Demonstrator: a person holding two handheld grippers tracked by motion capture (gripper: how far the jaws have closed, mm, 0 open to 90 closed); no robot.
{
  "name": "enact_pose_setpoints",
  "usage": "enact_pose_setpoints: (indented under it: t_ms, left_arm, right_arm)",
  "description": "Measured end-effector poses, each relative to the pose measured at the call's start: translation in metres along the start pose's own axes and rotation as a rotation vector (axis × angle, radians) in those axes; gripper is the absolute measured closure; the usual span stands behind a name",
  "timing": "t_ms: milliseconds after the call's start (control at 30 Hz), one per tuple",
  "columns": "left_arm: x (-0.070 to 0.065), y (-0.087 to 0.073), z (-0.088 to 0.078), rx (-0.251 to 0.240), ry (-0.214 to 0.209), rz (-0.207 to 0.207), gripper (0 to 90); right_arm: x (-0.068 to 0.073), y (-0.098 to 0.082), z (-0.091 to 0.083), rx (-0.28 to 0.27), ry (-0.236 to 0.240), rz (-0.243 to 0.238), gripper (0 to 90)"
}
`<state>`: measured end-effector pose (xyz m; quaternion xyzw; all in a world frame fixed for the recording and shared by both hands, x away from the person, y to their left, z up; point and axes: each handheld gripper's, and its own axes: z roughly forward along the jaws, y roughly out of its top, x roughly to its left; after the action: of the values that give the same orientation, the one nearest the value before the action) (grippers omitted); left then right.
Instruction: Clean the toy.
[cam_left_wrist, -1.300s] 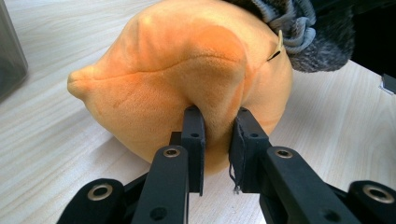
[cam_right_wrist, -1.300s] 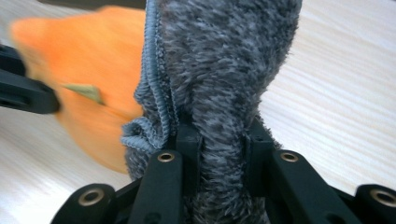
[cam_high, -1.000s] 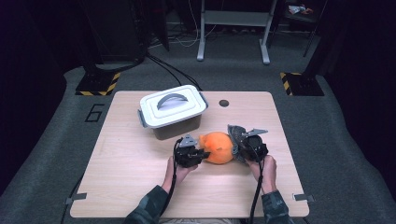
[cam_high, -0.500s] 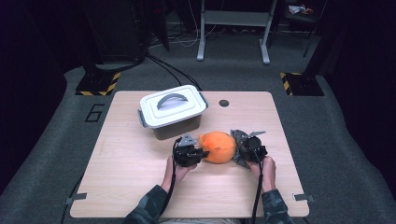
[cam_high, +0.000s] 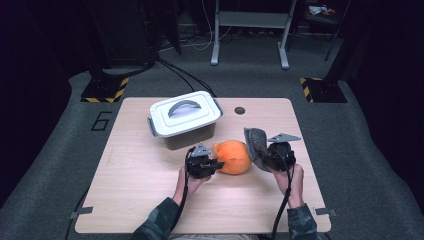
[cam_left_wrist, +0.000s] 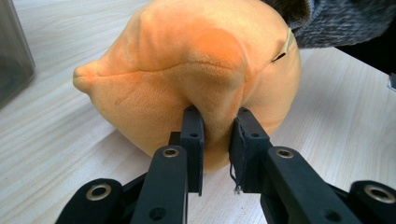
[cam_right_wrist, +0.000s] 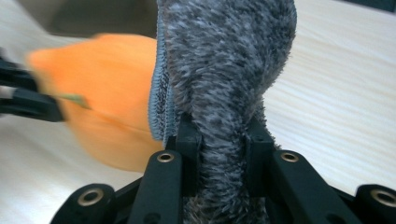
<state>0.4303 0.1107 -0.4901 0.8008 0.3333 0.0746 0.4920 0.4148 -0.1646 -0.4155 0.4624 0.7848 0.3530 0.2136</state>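
Now we pinch the orange plush toy at mid-table with the left gripper while the right gripper clamps the grey fuzzy cloth beside it — next, we judge, comes wiping.

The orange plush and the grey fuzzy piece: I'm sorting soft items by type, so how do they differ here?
The orange plush is rounded, plump and smooth-piled; the grey fuzzy piece is flat, thin and mottled, with a stitched edge. The orange plush rests on the table, pinched by the left gripper; the grey fuzzy piece stands up, clamped in the right gripper. Both are soft fabric, each held by one gripper.
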Motion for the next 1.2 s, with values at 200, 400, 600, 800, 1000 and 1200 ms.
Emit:
enact_pose_setpoints:
  t_ms: [200, 400, 600, 800, 1000, 1200]
  left_arm:
    - [0.000, 0.002, -0.001, 0.006, 0.003, 0.034, 71.1]
    - [-0.001, -0.001, -0.003, -0.004, 0.029, 0.100, 52.4]
    - [-0.003, -0.007, 0.001, -0.003, 0.068, 0.160, 46.3]
    - [-0.007, -0.008, 0.005, -0.014, 0.089, 0.216, 65.4]
    - [-0.008, -0.004, 0.005, -0.015, 0.079, 0.191, 79.8]
    - [-0.008, 0.005, 0.001, -0.017, 0.042, 0.108, 81.5]
  right_arm:
    - [0.015, 0.007, 0.022, 0.091, -0.007, -0.072, 73.0]
    - [0.013, 0.007, 0.024, 0.104, -0.013, -0.044, 73.2]
    - [0.010, 0.007, 0.026, 0.102, -0.013, -0.036, 73.2]
    - [0.010, 0.007, 0.028, 0.099, -0.014, -0.038, 73.3]
    - [0.010, 0.006, 0.026, 0.089, -0.023, -0.021, 73.2]
    - [0.008, 0.007, 0.014, 0.063, -0.029, -0.003, 73.3]
